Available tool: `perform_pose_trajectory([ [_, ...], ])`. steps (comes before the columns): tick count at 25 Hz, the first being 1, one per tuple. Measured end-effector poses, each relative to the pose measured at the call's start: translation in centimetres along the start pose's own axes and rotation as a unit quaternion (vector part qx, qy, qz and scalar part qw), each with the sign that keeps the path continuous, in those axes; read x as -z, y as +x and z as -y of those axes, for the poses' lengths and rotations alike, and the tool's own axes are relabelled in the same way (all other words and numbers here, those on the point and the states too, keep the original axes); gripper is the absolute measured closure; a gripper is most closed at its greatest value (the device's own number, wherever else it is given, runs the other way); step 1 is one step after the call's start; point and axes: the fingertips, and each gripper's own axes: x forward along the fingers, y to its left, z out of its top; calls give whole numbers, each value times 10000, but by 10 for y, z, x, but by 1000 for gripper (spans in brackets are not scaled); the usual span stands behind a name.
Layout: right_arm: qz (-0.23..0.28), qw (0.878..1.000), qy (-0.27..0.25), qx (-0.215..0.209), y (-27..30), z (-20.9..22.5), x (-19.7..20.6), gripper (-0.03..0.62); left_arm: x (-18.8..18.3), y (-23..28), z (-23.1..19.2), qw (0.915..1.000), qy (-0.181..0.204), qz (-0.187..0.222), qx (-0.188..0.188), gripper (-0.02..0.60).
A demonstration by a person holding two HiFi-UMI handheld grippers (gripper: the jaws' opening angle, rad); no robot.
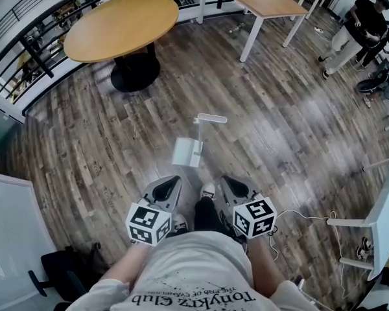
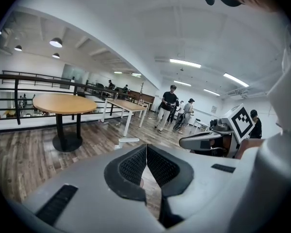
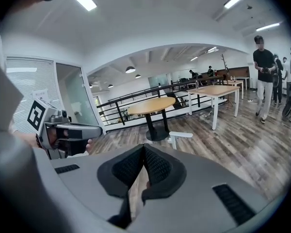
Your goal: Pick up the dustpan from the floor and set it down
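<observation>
Both the left gripper (image 1: pixel 173 181) and the right gripper (image 1: pixel 230 181), jaws pressed together on nothing, hang just short of the white dustpan (image 1: pixel 187 151), which stands on the wooden floor (image 1: pixel 285 128), its long handle upright and top grip crosswise.

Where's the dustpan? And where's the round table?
dustpan (image 1: pixel 187 152), head view, on its white pan.
round table (image 1: pixel 121 26), head view, middle of its wooden top.

Grey left gripper (image 1: pixel 175 181), pale printed T-shirt (image 1: pixel 194 264)
</observation>
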Motion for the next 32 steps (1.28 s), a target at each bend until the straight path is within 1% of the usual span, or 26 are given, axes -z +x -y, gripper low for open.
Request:
perform_pose_trajectory([
  [3, 53, 10000, -3, -80, 16, 30, -16, 572, -13, 31, -7, 9999, -33, -27, -96, 557],
  [7, 136, 9995, -73, -284, 37, 68, -44, 572, -43, 81, -13, 9999, -36, 58, -158, 557],
  [11, 73, 9990, -86, -430, 58, 105, -61, 572, -71, 126, -22, 9995, -64, 142, -291, 557],
  [17, -114, 9981, -256, -548, 79, 149, -73, 572, -87, 164, -25, 9985, -65, 120, -525, 557],
  [20, -210, 9974, -305, -626, 94, 158, -77, 572, -89, 172, -35, 9980, -120, 41, -626, 557],
  [24, -327, 9972, -225, -638, 113, 160, -82, 572, -94, 177, -50, 9978, -148, -24, -652, 557],
  [29, -400, 9978, -203, -480, 129, 158, -84, 572, -95, 185, -67, 9984, -171, -160, -519, 557],
  [32, -419, 9981, -243, -380, 138, 163, -88, 572, -102, 194, -74, 9989, -111, -170, -417, 557],
])
